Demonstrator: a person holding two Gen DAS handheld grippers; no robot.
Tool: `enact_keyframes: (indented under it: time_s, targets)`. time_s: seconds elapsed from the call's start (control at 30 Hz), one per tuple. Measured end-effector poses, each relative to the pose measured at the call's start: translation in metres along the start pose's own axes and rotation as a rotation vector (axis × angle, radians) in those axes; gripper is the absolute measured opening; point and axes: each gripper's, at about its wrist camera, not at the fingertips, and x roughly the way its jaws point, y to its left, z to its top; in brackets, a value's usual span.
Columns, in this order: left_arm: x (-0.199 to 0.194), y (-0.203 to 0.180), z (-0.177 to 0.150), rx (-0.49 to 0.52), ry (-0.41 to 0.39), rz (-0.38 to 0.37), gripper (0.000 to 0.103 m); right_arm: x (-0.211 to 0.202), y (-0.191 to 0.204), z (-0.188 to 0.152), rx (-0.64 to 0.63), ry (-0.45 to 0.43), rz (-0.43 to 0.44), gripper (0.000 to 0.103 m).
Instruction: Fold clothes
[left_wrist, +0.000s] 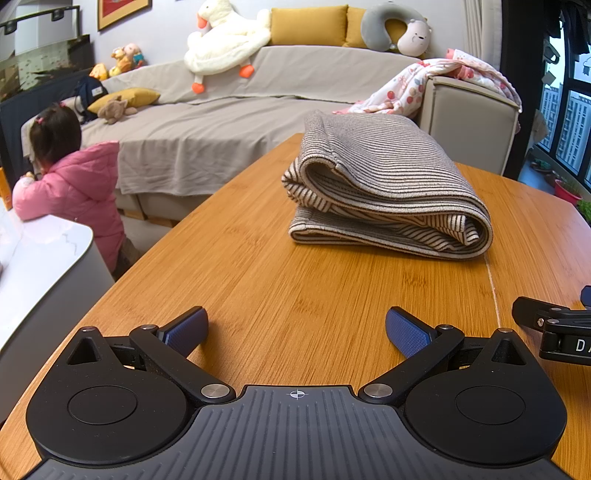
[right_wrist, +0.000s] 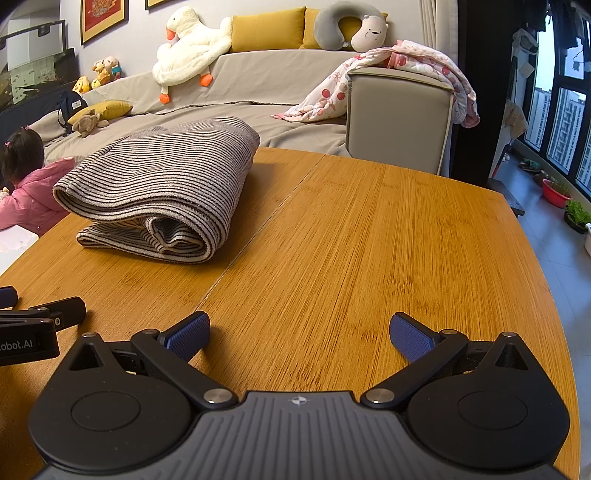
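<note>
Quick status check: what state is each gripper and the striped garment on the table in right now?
Left gripper: open, holding nothing, low over the table, short of the garment.
Right gripper: open, holding nothing, over bare wood.
Grey-and-cream striped knit garment: folded into a layered bundle, lying on the table, touched by neither gripper.
Orange-brown wooden table: bears only the garment.
</note>
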Motion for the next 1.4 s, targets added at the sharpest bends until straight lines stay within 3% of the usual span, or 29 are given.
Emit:
enact_keyframes:
  time_s: [0.23,0.47,1.4]
  targets:
    - [0.001,0.006,0.001,0.028,0.014,-0.047,0.103,0.0,0.0,-0.001,0.0,-0.001,0.0,0.103]
    - [-0.005,0.008,-0.002,-0.012,0.041,0.005,0.103,-0.002,0.001,-0.002,0.004,-0.001,-0.005,0.103]
    - [-0.007,0.005,-0.002,-0.013,0.034,0.001,0.103,-0.003,0.002,-0.003,0.003,-0.001,-0.003,0.103]
